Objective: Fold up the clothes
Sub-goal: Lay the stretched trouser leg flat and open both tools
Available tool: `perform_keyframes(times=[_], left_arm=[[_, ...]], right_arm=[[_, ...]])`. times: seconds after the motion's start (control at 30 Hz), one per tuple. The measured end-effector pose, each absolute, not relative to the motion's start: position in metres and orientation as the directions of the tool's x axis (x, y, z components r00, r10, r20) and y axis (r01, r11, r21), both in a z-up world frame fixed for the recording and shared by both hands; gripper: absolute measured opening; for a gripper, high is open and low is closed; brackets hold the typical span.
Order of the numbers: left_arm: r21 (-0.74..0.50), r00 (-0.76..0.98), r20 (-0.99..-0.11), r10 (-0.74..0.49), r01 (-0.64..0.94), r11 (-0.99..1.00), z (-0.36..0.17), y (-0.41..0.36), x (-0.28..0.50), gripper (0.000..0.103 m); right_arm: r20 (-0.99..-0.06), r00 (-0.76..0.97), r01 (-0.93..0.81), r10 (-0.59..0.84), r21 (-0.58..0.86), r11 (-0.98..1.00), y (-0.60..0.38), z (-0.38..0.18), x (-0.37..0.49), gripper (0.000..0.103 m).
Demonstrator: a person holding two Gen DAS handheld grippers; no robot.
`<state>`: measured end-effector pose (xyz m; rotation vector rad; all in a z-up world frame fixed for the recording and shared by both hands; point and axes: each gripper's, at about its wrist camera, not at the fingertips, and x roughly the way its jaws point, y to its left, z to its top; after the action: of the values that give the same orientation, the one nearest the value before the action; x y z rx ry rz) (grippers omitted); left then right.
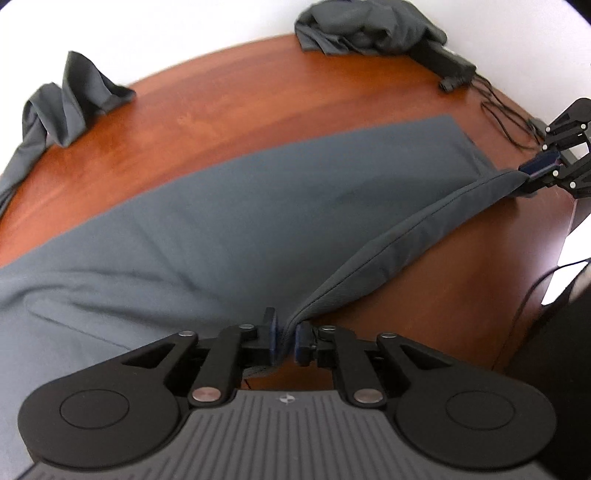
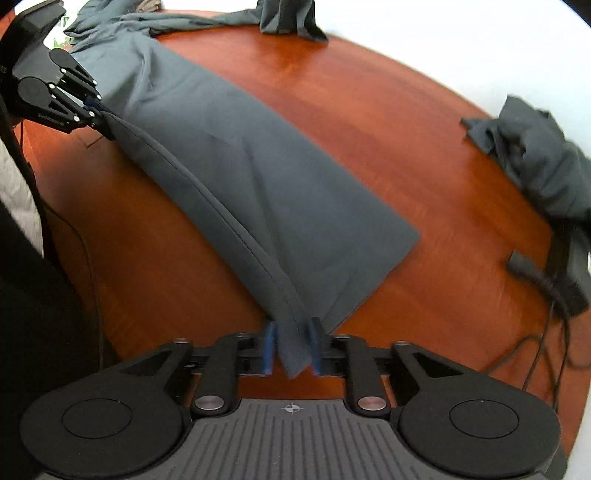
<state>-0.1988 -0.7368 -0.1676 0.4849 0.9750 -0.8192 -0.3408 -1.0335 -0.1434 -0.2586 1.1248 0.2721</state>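
I hold one seamed edge of the grey trousers (image 1: pixel 229 206) at two places. My left gripper (image 1: pixel 285 338) pinches the edge near the waist end, jaws narrow with cloth pressed between the pads. My right gripper (image 2: pixel 291 345) has the hem end between its jaws, but they stand a little apart and the cloth hangs loose there, so that grip looks slack to me. The rest of the trousers lies flat on the wooden table (image 1: pixel 229 110).

To do this well, I think I should keep the edge taut between both hands and lay it squarely over the far edge of the trousers, releasing only once it rests flat.

Beyond the trousers, towards the table's far rim, sit two crumpled grey garments (image 1: pixel 369 29) (image 1: pixel 62 103). Black cables (image 2: pixel 535 295) trail just past the hem end; I should keep the hem clear of them.
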Motion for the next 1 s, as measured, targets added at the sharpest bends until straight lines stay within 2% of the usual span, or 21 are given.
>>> perform_keyframes(times=[0.03, 0.1, 0.17, 0.23, 0.4, 0.43, 0.6, 0.87, 1.0], left_arm=[[-0.001, 0.300, -0.870, -0.392, 0.793, 0.609, -0.167, -0.734, -0.202, 0.018], [-0.017, 0.292, -0.867, -0.405, 0.794, 0.608, -0.166, -0.729, -0.206, 0.025], [-0.035, 0.281, -0.866, -0.413, 0.791, 0.611, -0.165, -0.723, -0.210, 0.029], [-0.049, 0.274, -0.868, -0.414, 0.782, 0.621, -0.163, -0.716, -0.213, 0.039], [-0.067, 0.304, -0.868, -0.392, 0.712, 0.699, -0.155, -0.694, -0.223, 0.041], [-0.069, 0.313, -0.871, -0.379, 0.685, 0.725, -0.153, -0.689, -0.225, 0.041], [-0.108, 0.366, -0.869, -0.332, 0.514, 0.851, -0.139, -0.655, -0.231, 0.044], [-0.035, 0.448, -0.888, -0.108, 0.169, 0.985, -0.117, -0.584, -0.238, 0.047], [-0.024, 0.473, -0.879, -0.064, 0.091, 0.996, -0.107, -0.548, -0.241, 0.052]], right_arm=[[-0.916, 0.393, -0.333, 0.080, -0.061, 0.941, -1.033, -0.145, -0.342, 0.033], [-0.923, 0.376, -0.309, 0.082, -0.041, 0.950, -1.031, -0.144, -0.346, 0.034], [-0.921, 0.380, -0.279, 0.088, -0.023, 0.960, -1.030, -0.143, -0.348, 0.041], [-0.920, 0.381, -0.252, 0.093, -0.006, 0.968, -1.030, -0.142, -0.349, 0.043], [-0.915, 0.395, -0.206, 0.082, -0.002, 0.979, -1.025, -0.137, -0.348, 0.049], [-0.916, 0.393, -0.194, 0.083, 0.006, 0.981, -1.023, -0.136, -0.347, 0.052], [-0.913, 0.395, -0.124, 0.104, 0.059, 0.991, -1.015, -0.133, -0.344, 0.054], [-0.892, 0.412, -0.018, 0.186, 0.197, 0.980, -1.003, -0.125, -0.334, 0.059], [-0.894, 0.414, -0.001, 0.172, 0.189, 0.982, -0.991, -0.122, -0.327, 0.059]])
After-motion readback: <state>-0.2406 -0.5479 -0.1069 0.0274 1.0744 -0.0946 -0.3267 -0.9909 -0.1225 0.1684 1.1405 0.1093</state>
